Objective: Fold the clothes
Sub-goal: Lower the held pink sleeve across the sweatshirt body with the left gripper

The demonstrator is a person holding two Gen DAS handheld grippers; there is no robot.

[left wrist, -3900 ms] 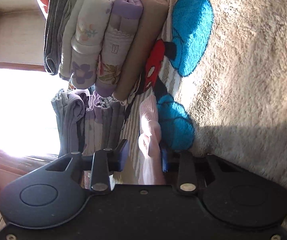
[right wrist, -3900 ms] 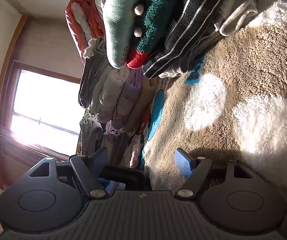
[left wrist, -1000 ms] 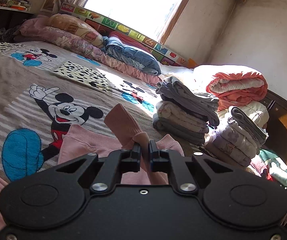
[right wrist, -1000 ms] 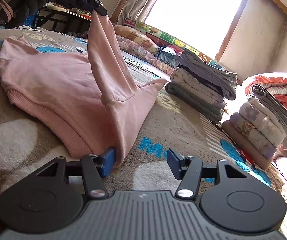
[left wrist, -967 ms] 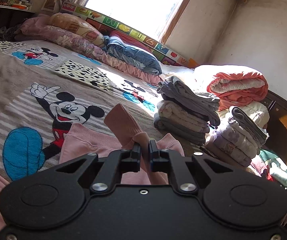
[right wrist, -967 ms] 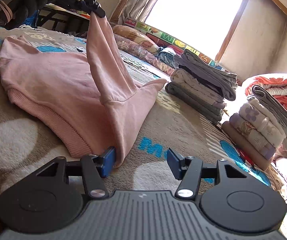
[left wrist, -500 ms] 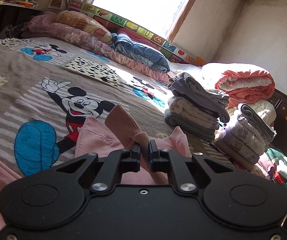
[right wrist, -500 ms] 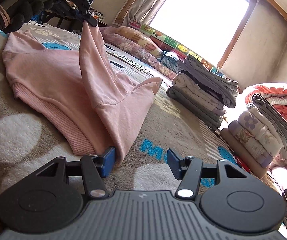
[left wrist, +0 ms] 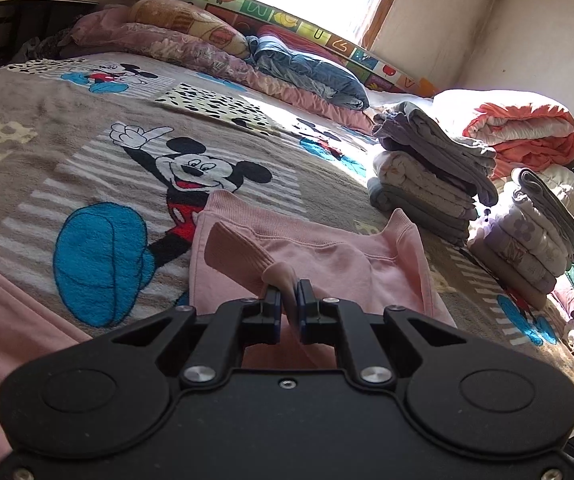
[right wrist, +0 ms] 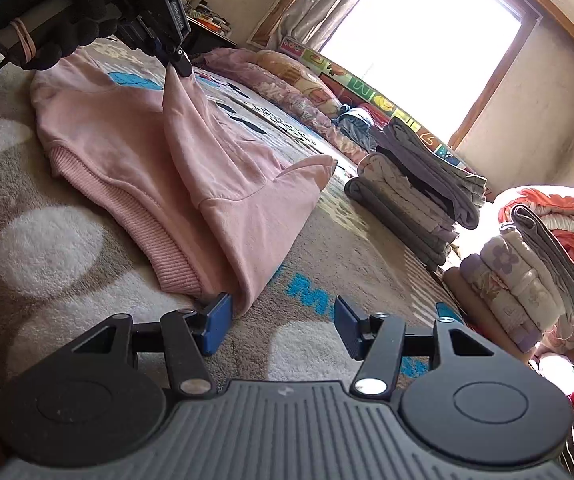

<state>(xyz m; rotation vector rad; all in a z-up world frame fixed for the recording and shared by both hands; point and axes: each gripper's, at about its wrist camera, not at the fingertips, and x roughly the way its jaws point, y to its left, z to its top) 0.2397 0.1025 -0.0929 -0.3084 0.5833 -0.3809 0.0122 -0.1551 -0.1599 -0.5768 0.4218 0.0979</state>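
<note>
2 stacks of folded clothes point(right wrist: 415, 184) sit done; the pink sweatshirt point(right wrist: 191, 160) is mid-fold. The left gripper point(left wrist: 289, 300) pinches its sleeve point(left wrist: 243, 252); the right gripper point(right wrist: 281, 322) gapes empty.

You face a bright window point(right wrist: 419, 28) in a wooden frame, a curtain point(right wrist: 311, 4) at its left. Plaster walls point(left wrist: 535, 28) meet in the corner. Pillows point(left wrist: 191, 28) line the head of the bed point(left wrist: 39, 152); sunlight falls across its cartoon-print blanket point(left wrist: 87, 184).
</note>
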